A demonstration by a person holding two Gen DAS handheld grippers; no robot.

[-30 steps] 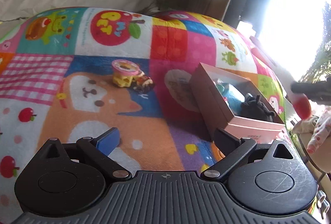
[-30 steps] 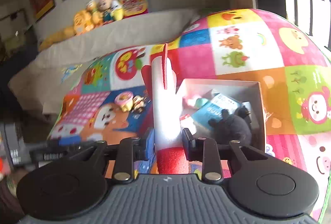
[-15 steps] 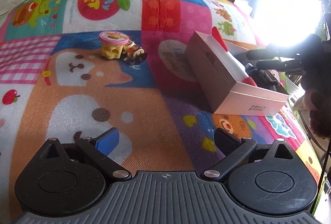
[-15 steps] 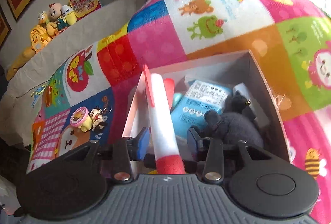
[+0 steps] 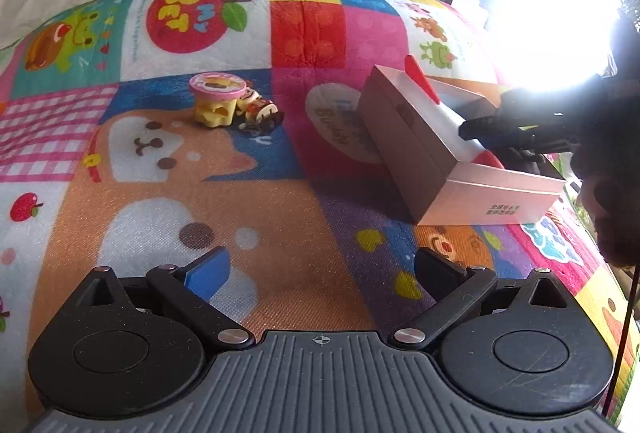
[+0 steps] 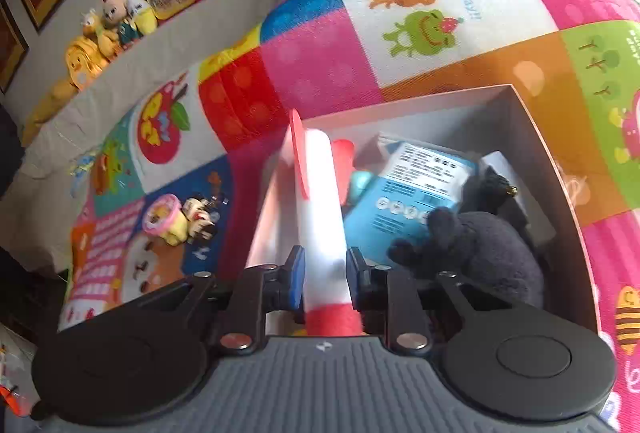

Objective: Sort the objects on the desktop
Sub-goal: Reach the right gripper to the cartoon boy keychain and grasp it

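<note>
Right tool (image 6: 325,275) clamps white foam rocket (image 6: 320,209) over pink box (image 6: 560,169) — left tool (image 5: 320,269) gapes empty.

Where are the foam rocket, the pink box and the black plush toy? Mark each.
foam rocket (image 6: 320,201), right wrist view, white body above the pads.
pink box (image 5: 404,129), left wrist view, its long outer side wall.
black plush toy (image 6: 488,249), right wrist view, its fuzzy body.

Window glare blown out, fisheye-curved edges
</note>
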